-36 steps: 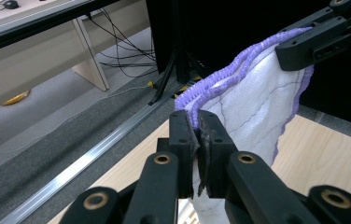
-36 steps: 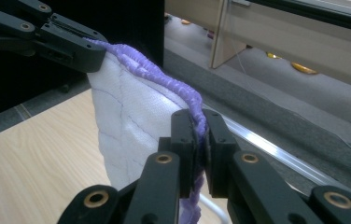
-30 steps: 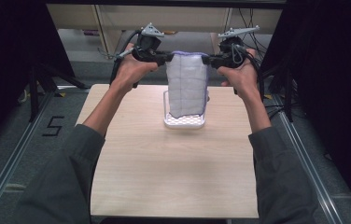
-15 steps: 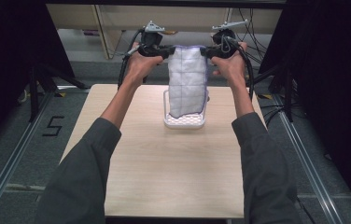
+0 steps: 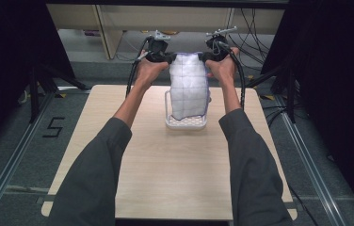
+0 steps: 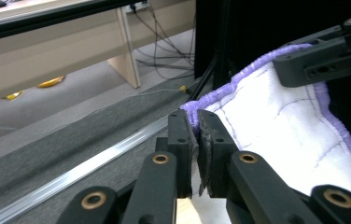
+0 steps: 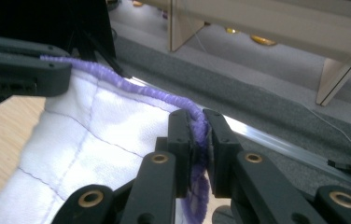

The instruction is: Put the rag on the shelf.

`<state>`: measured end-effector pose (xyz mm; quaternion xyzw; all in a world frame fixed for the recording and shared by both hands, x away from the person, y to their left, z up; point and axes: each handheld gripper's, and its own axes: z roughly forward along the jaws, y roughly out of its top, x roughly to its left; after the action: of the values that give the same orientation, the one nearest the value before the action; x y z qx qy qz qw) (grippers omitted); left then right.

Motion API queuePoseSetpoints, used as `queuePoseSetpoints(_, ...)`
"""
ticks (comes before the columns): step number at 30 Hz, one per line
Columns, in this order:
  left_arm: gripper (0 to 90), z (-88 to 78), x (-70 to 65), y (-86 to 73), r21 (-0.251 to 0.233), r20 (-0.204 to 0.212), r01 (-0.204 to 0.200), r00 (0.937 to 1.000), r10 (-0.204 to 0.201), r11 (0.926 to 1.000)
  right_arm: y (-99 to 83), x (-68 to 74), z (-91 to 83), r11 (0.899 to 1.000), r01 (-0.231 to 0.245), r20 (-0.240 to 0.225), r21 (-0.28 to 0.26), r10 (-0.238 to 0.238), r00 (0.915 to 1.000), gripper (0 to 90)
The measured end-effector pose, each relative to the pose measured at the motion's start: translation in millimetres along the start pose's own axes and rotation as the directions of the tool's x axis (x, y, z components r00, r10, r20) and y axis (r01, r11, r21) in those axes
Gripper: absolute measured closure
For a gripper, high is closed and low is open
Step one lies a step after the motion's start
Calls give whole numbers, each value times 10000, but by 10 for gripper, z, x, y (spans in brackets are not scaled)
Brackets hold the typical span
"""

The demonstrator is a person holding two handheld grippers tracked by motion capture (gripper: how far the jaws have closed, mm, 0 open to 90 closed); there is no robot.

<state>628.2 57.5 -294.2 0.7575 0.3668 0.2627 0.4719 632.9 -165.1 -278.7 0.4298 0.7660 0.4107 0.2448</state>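
Hanging in the upper middle of the high view, a white quilted cloth with a purple stitched edge is stretched between two hand-held grippers. Its lower end drops into a white perforated basket, which stands on the pale wooden surface just above the centre of the frame.

At the cloth's upper left corner in the high view, the left hand-held gripper is clenched on the purple hem. In the left gripper view that hand-held gripper has its two black jaws pressed together on the hem at lower centre, with the cloth spreading to the right.

At the cloth's upper right corner, the right hand-held gripper pinches the hem too. In the right gripper view its jaws squeeze the purple edge at lower centre, though they have just been easing slightly apart, and the cloth fans out to the lower left.

Both forearms in grey sleeves rise from the bottom of the high view.
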Motion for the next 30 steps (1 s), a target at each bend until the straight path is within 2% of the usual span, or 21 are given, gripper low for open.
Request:
queuePoseSetpoints(1,831,6,5,-11,152,-93,-33,10000,35,9999,-20,5,23,10000,-63,24,-6,63,10000,818)
queuePoseSetpoints(2,828,20,9,-32,101,-76,33,10000,-32,9999,-38,7,43,9998,-161,-68,66,162,9998,816)
queuePoseSetpoints(5,821,57,6,-95,245,-213,99,9997,-94,9997,-89,14,108,9995,-90,-31,297,91,10000,807)
queuePoseSetpoints(6,818,57,6,-95,245,-213,99,9997,-94,9997,-107,39,118,9985,-318,-27,437,320,9995,805)
queuePoseSetpoints(8,816,98,-3,-153,495,-295,124,9995,-109,9987,-145,37,174,9991,-152,-54,393,154,9999,793)
queuePoseSetpoints(10,785,129,-11,-184,640,-324,162,9994,-142,9978,-180,36,204,9976,-191,98,666,185,9998,769)
queuePoseSetpoints(12,747,137,-17,-194,644,-307,215,9993,-195,9977,-212,25,228,9972,-445,229,606,432,9988,705)
queuePoseSetpoints(13,733,131,-13,-201,596,-356,172,9993,-151,9981,-216,26,231,9952,-629,291,745,608,9977,623)
queuePoseSetpoints(14,717,129,-11,-205,525,-408,274,9988,-253,9982,-220,13,243,9954,-600,381,746,573,9976,599)
queuePoseSetpoints(16,713,109,10,-208,576,-297,412,9988,-395,9975,-223,17,232,9942,-740,341,781,715,9969,599)
queuePoseSetpoints(20,696,37,25,-229,873,-149,320,9994,-308,9957,-211,0,187,9936,-884,248,699,869,9959,555)
queuePoseSetpoints(23,676,-23,44,-277,930,59,496,9987,-503,9944,-237,6,110,9944,-938,48,482,937,9956,543)
queuePoseSetpoints(26,656,-79,62,-338,1060,110,661,9976,-676,9922,-289,2,39,9948,-841,-99,583,848,9963,538)
queuePoseSetpoints(29,567,-125,56,-383,1262,213,844,9959,-877,9884,-339,-10,-37,9928,-1038,-53,596,1043,9945,533)
queuePoseSetpoints(30,536,-144,52,-392,1323,187,755,9967,-786,9883,-351,-17,-58,9931,-1008,-110,598,1016,9948,531)
